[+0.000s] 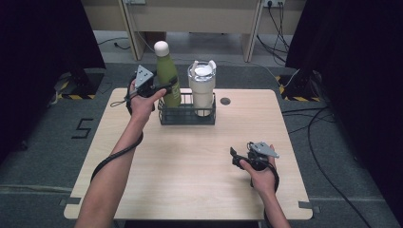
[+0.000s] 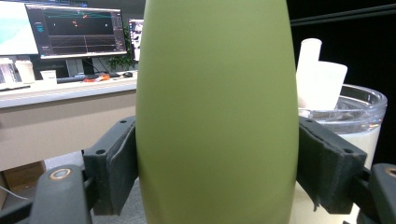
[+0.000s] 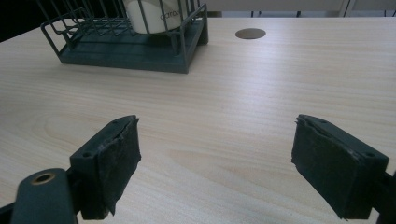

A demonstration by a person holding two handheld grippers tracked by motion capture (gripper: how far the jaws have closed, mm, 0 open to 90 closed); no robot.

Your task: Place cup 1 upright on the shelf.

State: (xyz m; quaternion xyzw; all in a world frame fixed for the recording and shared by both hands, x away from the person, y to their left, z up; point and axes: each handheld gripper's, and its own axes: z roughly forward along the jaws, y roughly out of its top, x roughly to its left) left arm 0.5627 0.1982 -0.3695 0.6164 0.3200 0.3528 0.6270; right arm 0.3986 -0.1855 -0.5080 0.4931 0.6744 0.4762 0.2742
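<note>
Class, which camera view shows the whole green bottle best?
The high view: the green bottle shows upright, cap included, beside the white tumbler. The left gripper view gives its middle, close up, between the jaws.

Both forearms are bare, with no sleeves. Each black gripper, left gripper (image 1: 164, 89) and right gripper (image 1: 234, 156), carries a grey three-cornered plate with small holes on top. A thick black cable trails from each. The jaws have dark worn pads and visible screws.

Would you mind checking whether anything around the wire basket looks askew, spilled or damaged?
Nothing stands out. The green bottle and the white tumbler stand upright in the wire basket, nothing is spilled on the table, and the left gripper is clamped on the bottle.
</note>
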